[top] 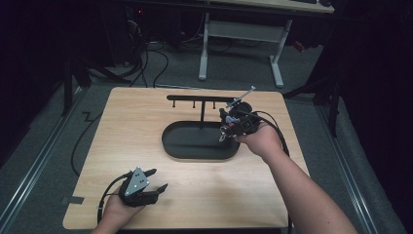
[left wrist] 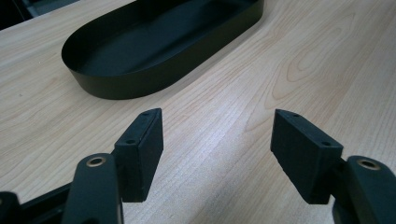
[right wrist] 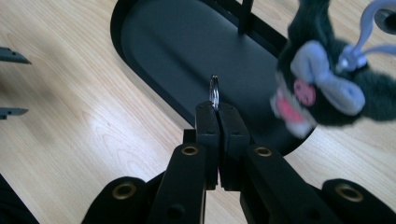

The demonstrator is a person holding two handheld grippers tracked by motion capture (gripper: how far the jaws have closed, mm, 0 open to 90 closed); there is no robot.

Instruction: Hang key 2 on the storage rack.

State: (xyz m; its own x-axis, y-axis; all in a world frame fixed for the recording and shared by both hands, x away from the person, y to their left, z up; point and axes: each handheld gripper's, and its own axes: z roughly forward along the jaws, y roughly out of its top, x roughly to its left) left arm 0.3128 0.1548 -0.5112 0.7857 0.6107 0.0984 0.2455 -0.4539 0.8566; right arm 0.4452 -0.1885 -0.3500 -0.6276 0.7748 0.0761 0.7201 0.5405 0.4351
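Right gripper [right wrist: 218, 109]: jaws pinched on a metal key ring [right wrist: 214, 92], over the black oval tray [right wrist: 154, 56].
Plush charm [right wrist: 327, 88]: the right gripper view shows it at 2 o'clock of the jaws, dark fur, lilac bow; the high view blurs it.
Left gripper [left wrist: 217, 142]: jaws wide apart, nothing between; tray [left wrist: 140, 81] at 11 o'clock.
High view: hook stand [top: 202, 100] rises at the tray's [top: 170, 146] 12 o'clock edge.

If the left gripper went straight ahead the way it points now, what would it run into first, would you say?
Most likely the black oval tray. The left gripper hovers with open, empty jaws over the bare wooden table, and the tray's near wall lies ahead, slightly left of centre. Depth is unclear; angled downward, it might touch the tabletop first.
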